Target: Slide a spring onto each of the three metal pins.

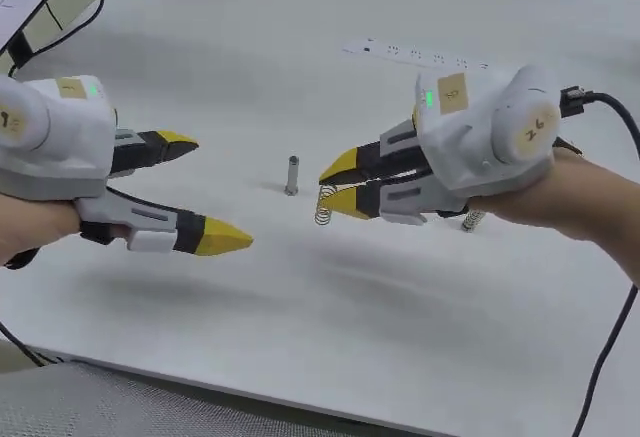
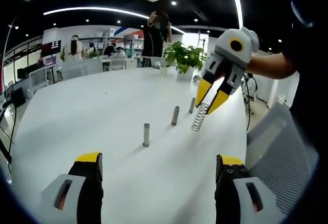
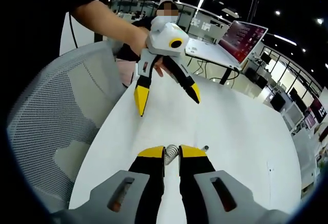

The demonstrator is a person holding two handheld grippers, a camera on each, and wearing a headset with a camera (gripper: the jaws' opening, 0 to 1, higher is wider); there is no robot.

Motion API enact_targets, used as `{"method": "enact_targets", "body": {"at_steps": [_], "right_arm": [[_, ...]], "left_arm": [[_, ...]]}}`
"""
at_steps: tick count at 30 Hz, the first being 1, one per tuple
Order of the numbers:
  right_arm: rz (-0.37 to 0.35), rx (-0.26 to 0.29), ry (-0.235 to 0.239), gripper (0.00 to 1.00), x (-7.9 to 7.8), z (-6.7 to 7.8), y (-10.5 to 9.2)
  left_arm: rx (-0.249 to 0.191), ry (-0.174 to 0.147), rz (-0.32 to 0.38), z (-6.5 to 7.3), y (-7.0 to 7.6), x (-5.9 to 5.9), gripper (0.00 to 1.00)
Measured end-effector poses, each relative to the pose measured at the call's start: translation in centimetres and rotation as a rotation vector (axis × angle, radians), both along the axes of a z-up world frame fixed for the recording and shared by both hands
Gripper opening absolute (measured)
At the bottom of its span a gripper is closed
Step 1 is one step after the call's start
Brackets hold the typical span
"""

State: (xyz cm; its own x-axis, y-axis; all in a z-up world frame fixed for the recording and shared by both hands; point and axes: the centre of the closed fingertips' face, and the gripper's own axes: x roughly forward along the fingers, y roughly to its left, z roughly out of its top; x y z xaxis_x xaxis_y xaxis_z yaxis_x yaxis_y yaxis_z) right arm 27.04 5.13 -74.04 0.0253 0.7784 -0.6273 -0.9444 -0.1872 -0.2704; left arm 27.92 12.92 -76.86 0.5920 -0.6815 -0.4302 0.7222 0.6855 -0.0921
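The right claw (image 1: 337,185) is seen all but closed, its yellow tips pinched on the top coils of a spring (image 1: 323,207). The spring is left hanging below the tips toward the white bench (image 1: 330,337). In the right gripper view the coil is caught squarely between the two tips. Whether the spring's lower end is touching the bench cannot be told.

Just ahead of the right claw's tips, near the hanging spring but apart from it, a bare pin (image 1: 292,175) is found standing upright on the bench. It is placed between the two claws, closer to the right one.

The left claw (image 1: 202,191) is held wide apart, with nothing gripped, and its tips are pointed toward the bare pin. From the left gripper view the pin is lined up ahead of this claw, roughly midway between its jaws. Farther out along the same line, a second pin (image 2: 175,115) and a third pin (image 2: 192,105) are made out, each wrapped in a spring. The third is partly hidden behind the held spring.

Well beyond the right claw a white power strip (image 1: 420,55) is laid flat. A laptop (image 3: 230,42) is seen past the left claw, at the bench's edge.
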Motion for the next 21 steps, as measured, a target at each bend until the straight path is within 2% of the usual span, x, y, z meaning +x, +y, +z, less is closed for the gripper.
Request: {"method": "enact_targets", "body": {"at_steps": [4,8,13,21], "right_arm": [[-0.023,0.017,0.002,0.07,0.9,0.3,0.3],[-0.057,0.036,-0.009,0.07,2.1,0.8,0.6],[-0.092,0.047,-0.011,0.07,3.6,1.5,1.3],[-0.098,0.041,-0.018,0.07,5.5,1.6,3.0]], "left_arm": [[-0.008,-0.001,0.019,-0.1,0.5,0.1,0.98],[-0.01,-0.015,0.028,-0.1,1.0,0.1,0.98],[-0.015,-0.016,0.034,-0.1,1.3,0.2,0.98],[-0.014,-0.015,0.038,-0.3,1.6,0.0,0.98]]}}
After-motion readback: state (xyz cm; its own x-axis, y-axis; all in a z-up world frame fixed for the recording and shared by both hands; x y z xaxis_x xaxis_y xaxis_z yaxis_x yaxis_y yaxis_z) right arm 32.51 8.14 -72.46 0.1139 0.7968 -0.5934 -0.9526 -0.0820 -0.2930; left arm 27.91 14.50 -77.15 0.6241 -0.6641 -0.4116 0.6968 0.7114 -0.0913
